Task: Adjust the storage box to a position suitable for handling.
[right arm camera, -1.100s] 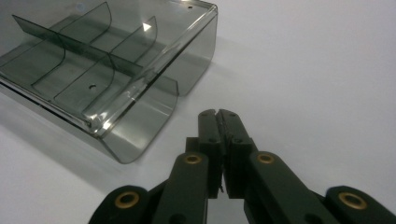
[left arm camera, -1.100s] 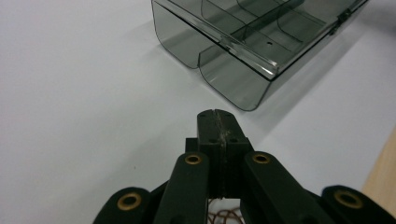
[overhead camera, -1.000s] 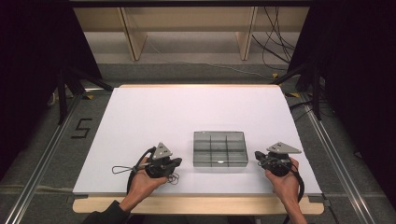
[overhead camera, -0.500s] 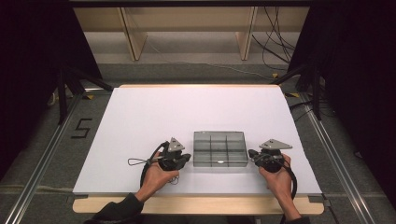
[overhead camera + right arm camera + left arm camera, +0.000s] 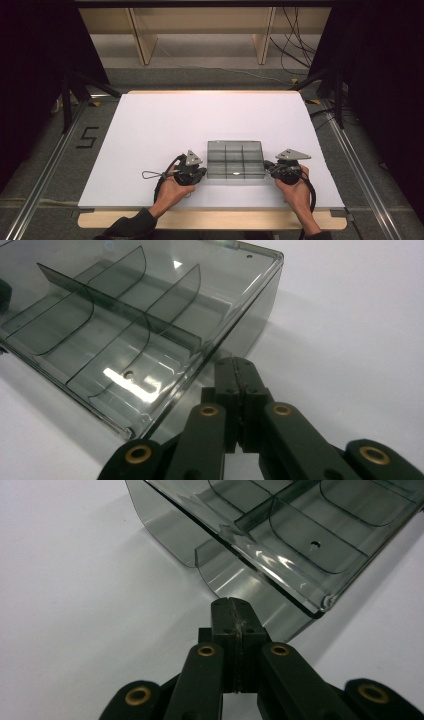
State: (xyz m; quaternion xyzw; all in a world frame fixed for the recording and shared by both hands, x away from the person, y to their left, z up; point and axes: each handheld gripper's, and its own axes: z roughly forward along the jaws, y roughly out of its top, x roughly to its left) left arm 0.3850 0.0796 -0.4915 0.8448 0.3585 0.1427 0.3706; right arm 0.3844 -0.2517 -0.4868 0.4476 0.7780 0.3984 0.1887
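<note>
A white bench [image 5: 165, 125] carries a smoky clear plastic organizer box [image 5: 236, 159] near its front edge, right of centre (dividers split it into compartments). The left claw [image 5: 202, 172] sits clenched at the box's left side wall, nothing between its jaws. The right claw [image 5: 269, 166], likewise clenched on nothing, sits at the box's right wall.

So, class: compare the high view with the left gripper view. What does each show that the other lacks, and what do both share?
High view alone: the right gripper shut beside the box, the person's hands, wooden shelving behind. Left gripper view alone: a small hole in a compartment floor, and the left gripper with its jaws pressed together, close up. Both: the smoky clear divided box on the white table.
</note>
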